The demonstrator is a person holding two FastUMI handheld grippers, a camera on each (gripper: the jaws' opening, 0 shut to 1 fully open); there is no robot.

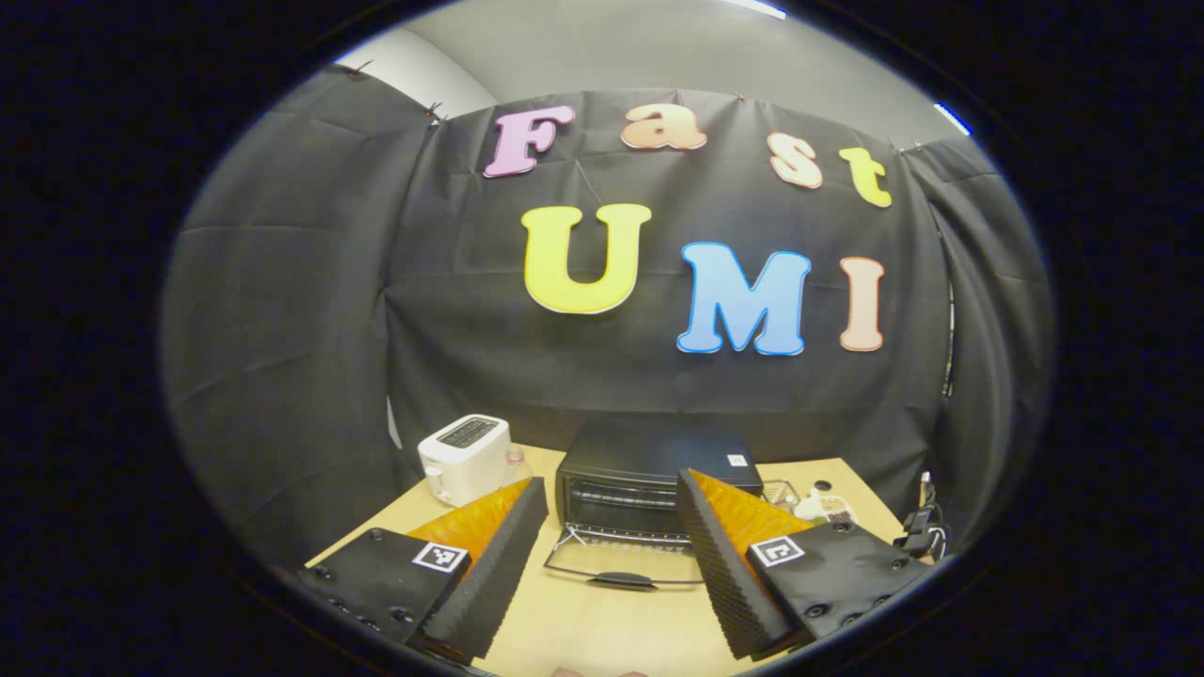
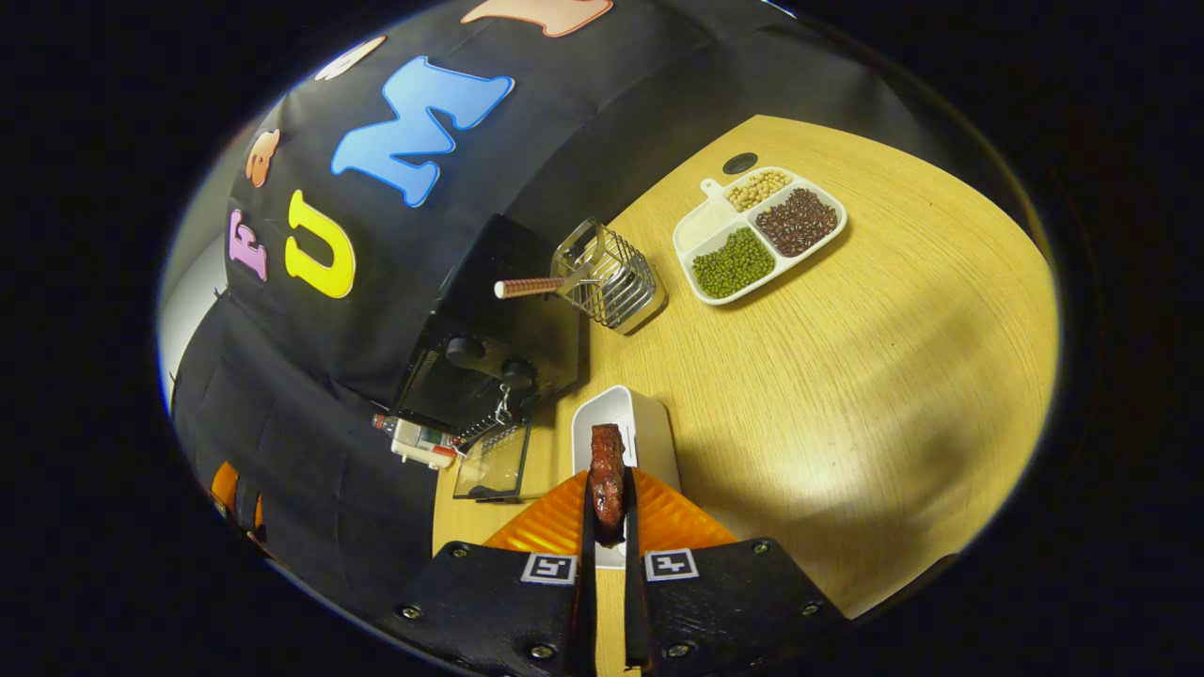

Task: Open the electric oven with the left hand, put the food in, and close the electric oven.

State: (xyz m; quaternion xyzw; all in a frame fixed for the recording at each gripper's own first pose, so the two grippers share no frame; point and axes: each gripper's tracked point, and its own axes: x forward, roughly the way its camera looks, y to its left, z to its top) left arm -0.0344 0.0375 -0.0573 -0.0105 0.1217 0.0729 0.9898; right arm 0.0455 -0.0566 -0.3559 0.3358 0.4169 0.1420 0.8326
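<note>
Meat [image 2: 608, 481] pinched in right gripper [image 2: 608, 527] above white tray [image 2: 649, 423]; left gripper [image 1: 611, 512] spread; oven [image 1: 649, 470] open.

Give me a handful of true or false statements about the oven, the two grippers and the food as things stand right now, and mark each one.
1. The oven door is closed. False: it is folded down open onto the table.
2. The right gripper is shut on a dark reddish piece of food. True.
3. The left gripper is holding the door handle. False: its jaws stand wide apart with nothing between them.
4. A white toaster stands beside the oven. True.
5. The divided tray of beans sits inside the oven. False: it lies on the table, past a wire basket.
</note>
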